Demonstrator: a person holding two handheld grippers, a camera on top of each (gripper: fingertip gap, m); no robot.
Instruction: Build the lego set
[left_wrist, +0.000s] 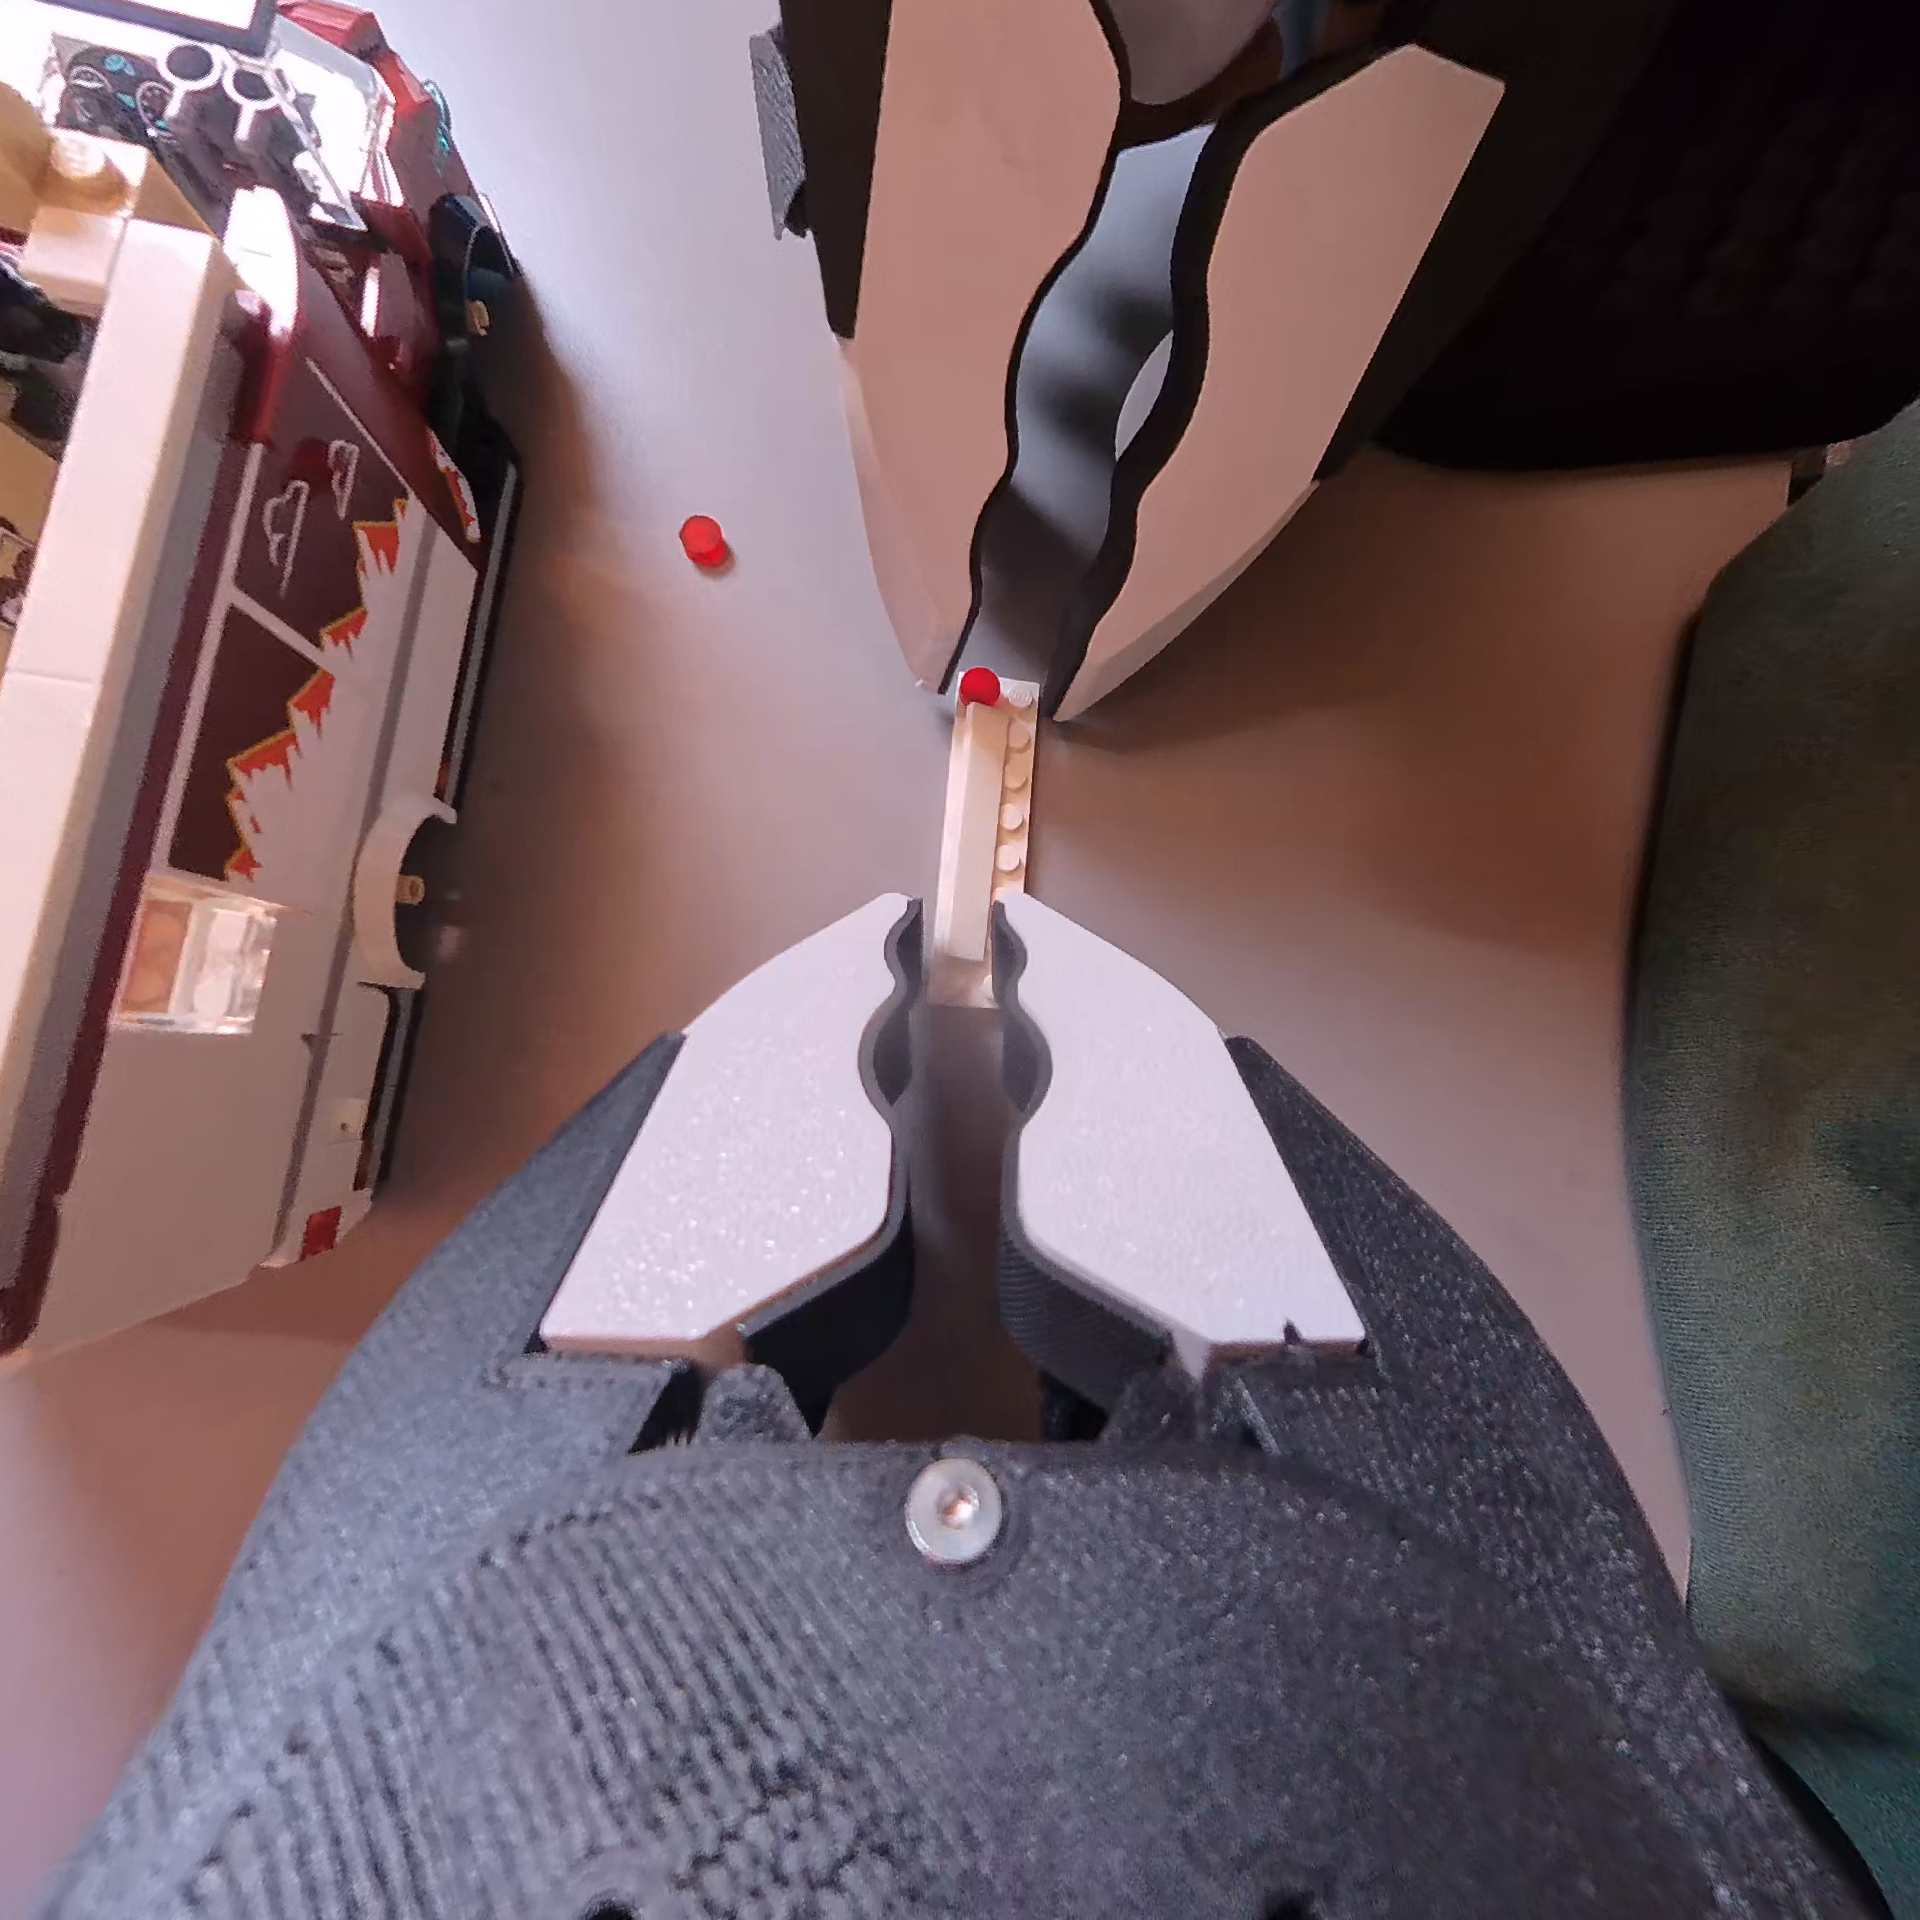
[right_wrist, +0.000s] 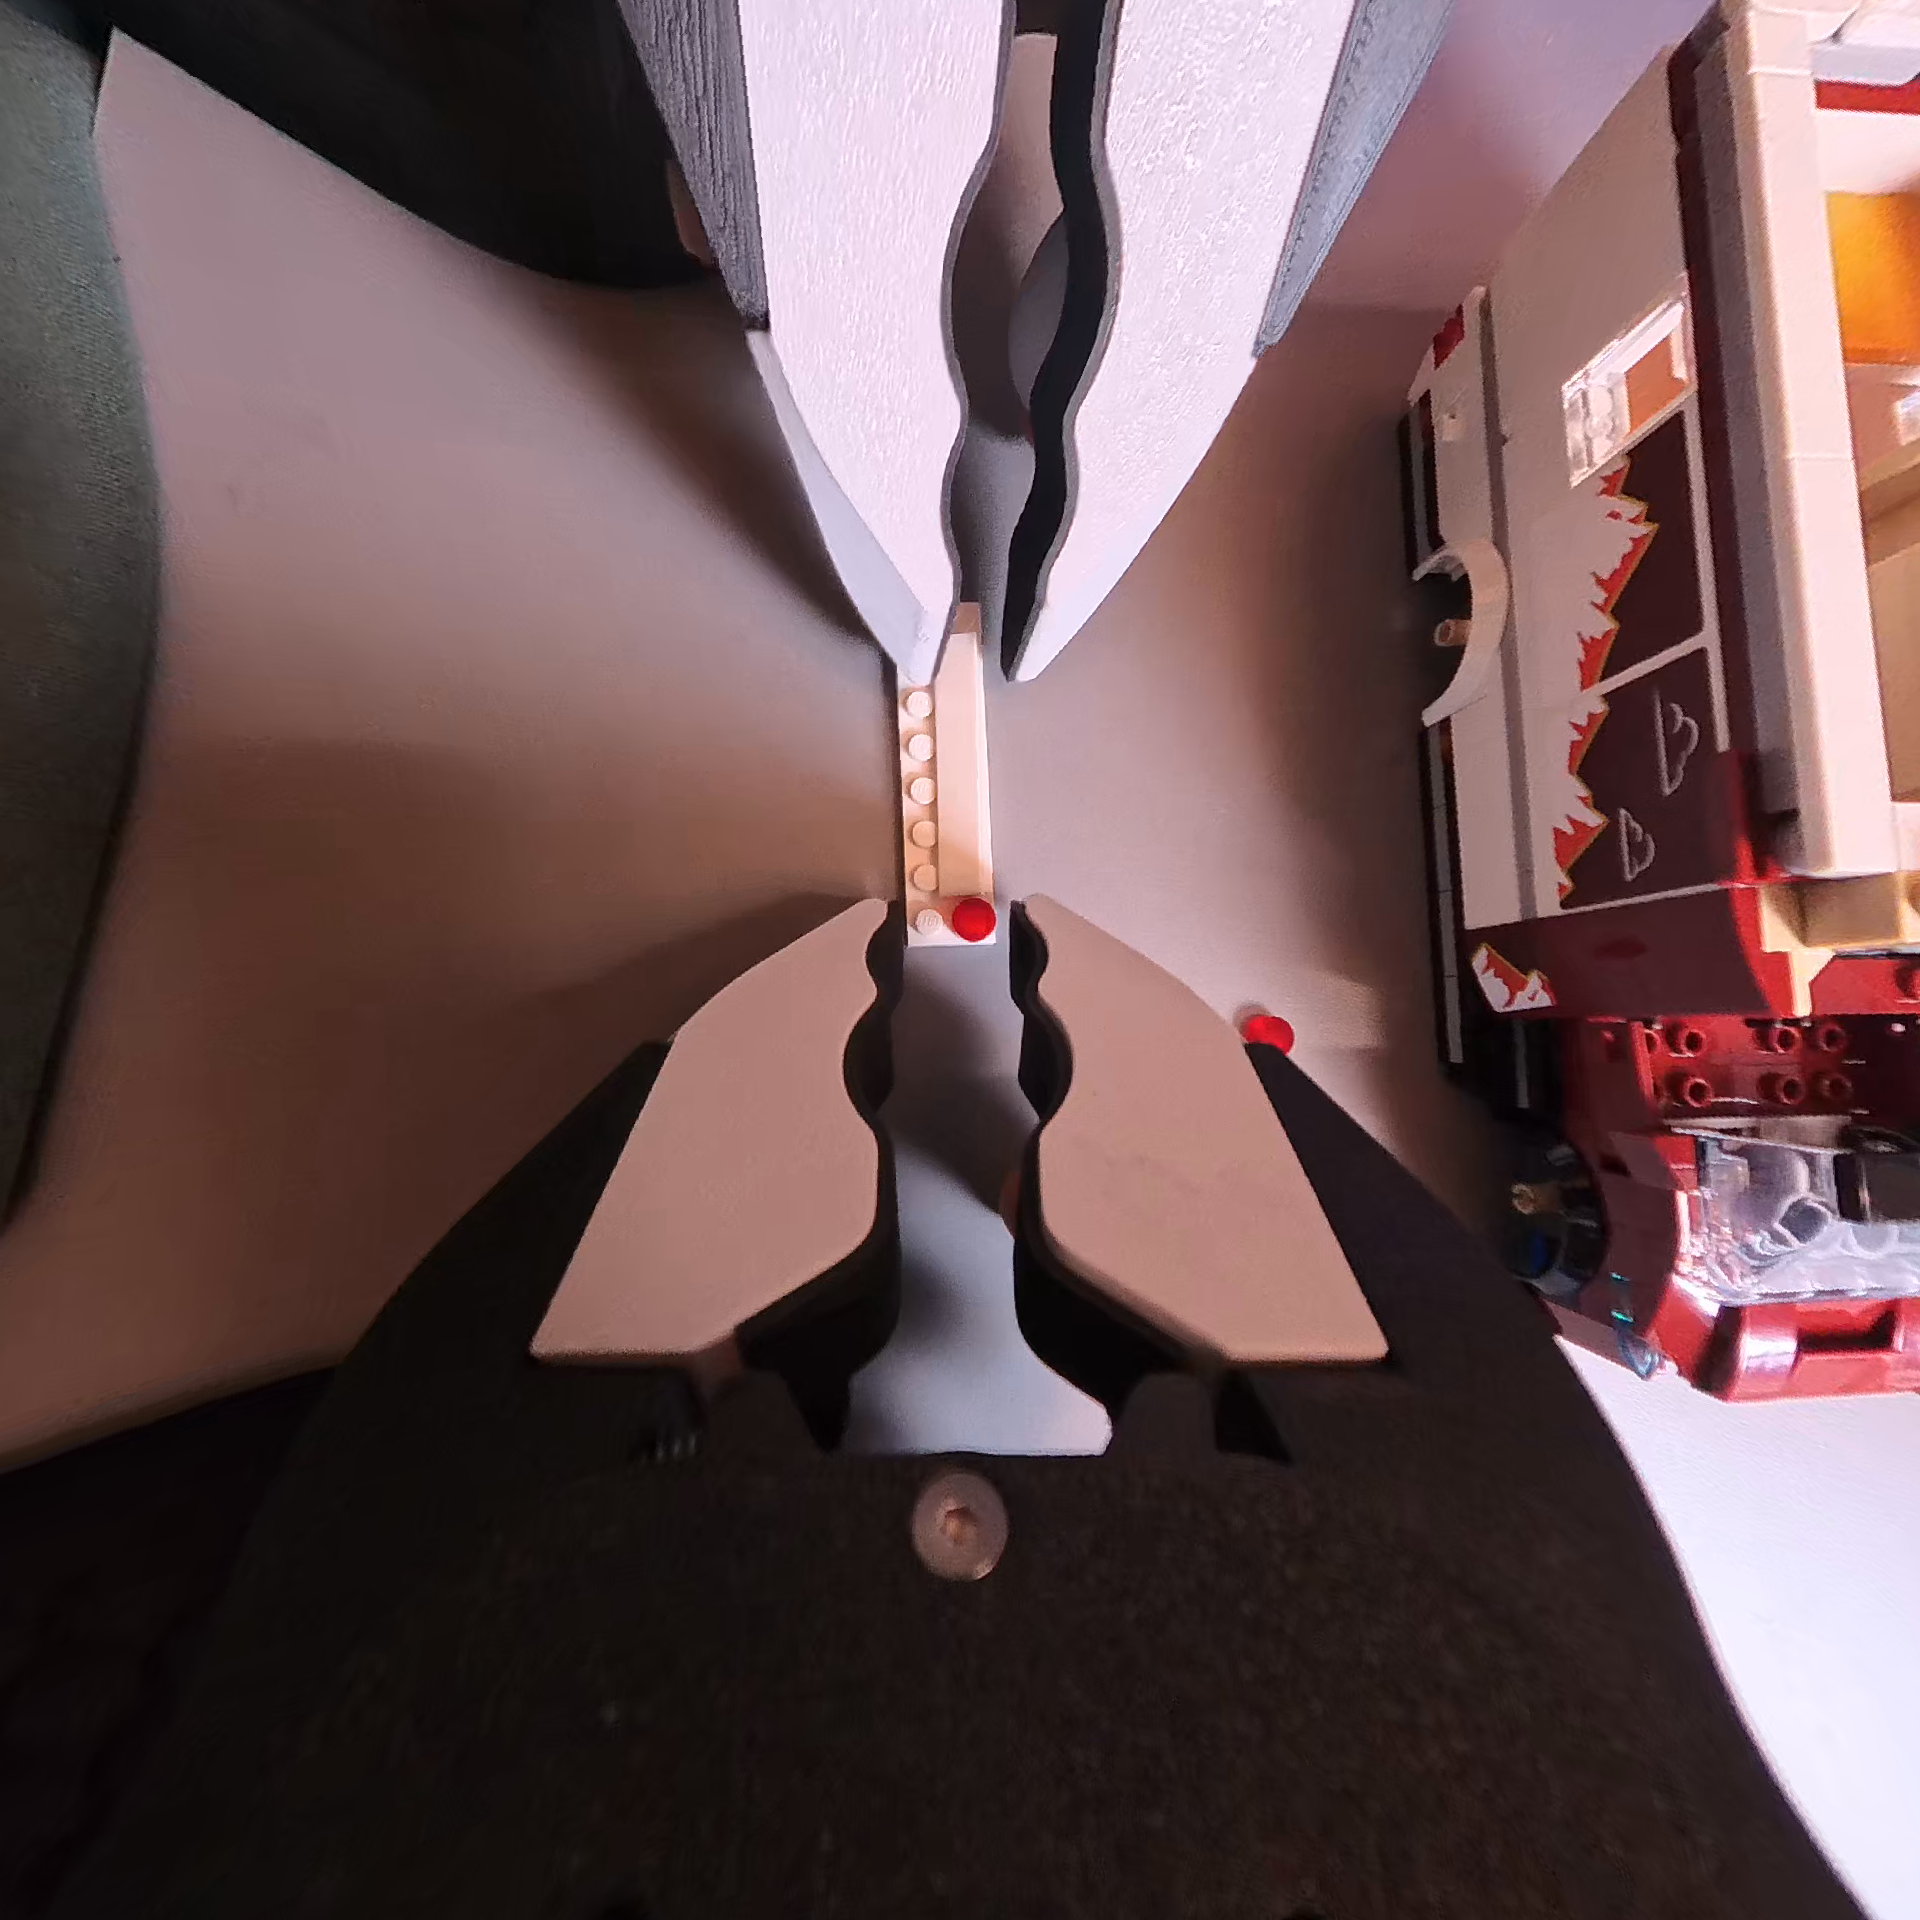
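The left tongs (left_wrist: 956, 914) stand released about the near end of a white studded plate (left_wrist: 987, 810) that lies flat on the bench (left_wrist: 1299, 831), with a sliver of gap showing beside one pad. At the plate's far end, by its red round stud (left_wrist: 979, 686), the right tongs (right_wrist: 951, 914) are parted too, clear of both edges. A loose red stud (left_wrist: 704, 540) lies near on the left; beyond it, a dark red and white brick-built vehicle (left_wrist: 312, 675).
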